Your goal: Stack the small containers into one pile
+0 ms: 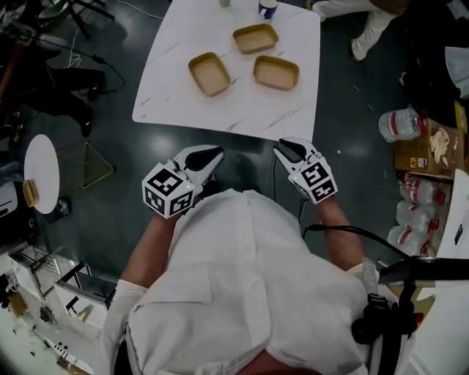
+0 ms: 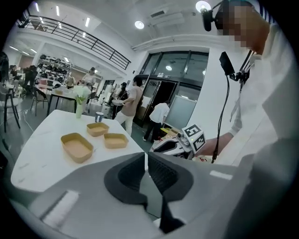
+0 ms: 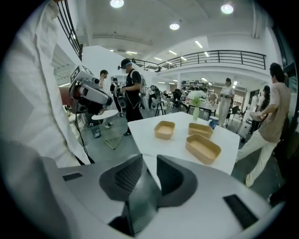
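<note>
Dark floor spreads under you, with the white bench (image 1: 176,102) in the upper half of the head view. Your left gripper (image 1: 213,154) has its fingers all but together, on nothing. Your right gripper (image 1: 286,149) has its fingers apart with a clear gap, also empty. Both hang at frame centre, just short of the bench's near edge. On the bench lie the left container (image 1: 209,73), top container (image 1: 256,38) and right container (image 1: 276,72), near one another, not touching. A cup (image 1: 268,7) stands at the top edge.
</note>
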Demonstrator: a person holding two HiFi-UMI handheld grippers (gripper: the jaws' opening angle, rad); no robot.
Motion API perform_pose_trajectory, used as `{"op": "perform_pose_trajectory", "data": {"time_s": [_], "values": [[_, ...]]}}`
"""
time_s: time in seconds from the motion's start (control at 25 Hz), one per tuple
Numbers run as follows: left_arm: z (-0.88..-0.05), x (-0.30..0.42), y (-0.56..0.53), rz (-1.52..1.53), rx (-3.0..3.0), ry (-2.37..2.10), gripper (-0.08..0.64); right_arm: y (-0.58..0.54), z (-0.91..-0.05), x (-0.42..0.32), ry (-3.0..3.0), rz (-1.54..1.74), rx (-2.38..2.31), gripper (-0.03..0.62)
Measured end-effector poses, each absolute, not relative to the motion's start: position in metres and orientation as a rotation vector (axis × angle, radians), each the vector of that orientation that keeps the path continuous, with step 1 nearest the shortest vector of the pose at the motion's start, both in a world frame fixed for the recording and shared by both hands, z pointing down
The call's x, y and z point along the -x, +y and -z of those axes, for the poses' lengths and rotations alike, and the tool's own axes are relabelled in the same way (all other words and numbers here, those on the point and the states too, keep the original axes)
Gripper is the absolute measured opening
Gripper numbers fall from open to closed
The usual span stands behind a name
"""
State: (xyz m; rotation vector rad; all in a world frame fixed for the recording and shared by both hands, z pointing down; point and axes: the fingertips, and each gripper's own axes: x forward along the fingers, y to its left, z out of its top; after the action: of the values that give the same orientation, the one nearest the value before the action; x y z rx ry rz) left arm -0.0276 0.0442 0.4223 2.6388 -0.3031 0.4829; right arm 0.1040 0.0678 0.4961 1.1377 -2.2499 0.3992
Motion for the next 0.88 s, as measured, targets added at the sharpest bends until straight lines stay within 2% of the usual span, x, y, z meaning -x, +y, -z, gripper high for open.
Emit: {"op": "perform_pose_trajectory", "data": {"time_s": [0.4, 0.88], "values": [[-0.428, 0.069, -0.053, -0.554, -2.664, -0.171, 0.008, -0.034, -0.529, -0.122, -2.03, -0.349, -1.187, 0.081], [-0.413, 0.044, -0.104, -0.483, -2.617, -0.412, 0.006, -0.121, -0.584, -0.177, -1.874, -0.077, -0.756, 0.081]]}}
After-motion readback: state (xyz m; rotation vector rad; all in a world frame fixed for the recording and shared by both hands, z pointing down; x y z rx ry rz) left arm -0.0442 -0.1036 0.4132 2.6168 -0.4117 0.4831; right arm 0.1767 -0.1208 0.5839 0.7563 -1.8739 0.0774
